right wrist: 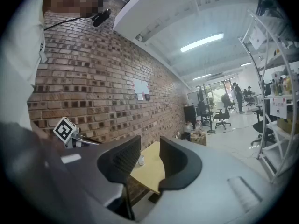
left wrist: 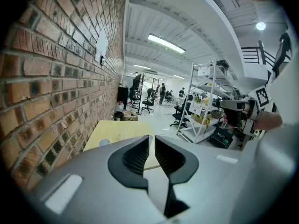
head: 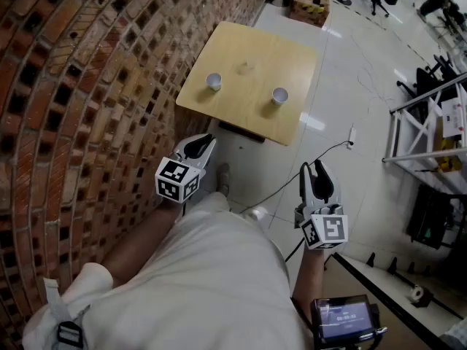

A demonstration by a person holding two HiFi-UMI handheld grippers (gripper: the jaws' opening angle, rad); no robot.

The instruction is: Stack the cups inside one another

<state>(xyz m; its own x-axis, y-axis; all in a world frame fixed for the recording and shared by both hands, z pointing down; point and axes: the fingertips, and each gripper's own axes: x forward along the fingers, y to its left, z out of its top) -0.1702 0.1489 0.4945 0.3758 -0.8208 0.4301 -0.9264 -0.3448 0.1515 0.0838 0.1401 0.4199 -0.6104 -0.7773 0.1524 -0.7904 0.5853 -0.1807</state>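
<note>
Two white cups stand upright and well apart on the wooden worktop point(head: 252, 46) beside the brick wall point(head: 87, 86), one cup point(head: 213, 82) nearer the wall and the other cup point(head: 279, 95) toward the open floor. Both grippers are held short of the worktop: the left gripper point(head: 207, 140) has its jaws almost together with only a narrow slit between them and grips nothing, while the right gripper point(head: 313, 168) has its jaws clearly apart and is also empty

Left cup point(head: 213, 82), right cup point(head: 279, 95), upright, apart
</note>
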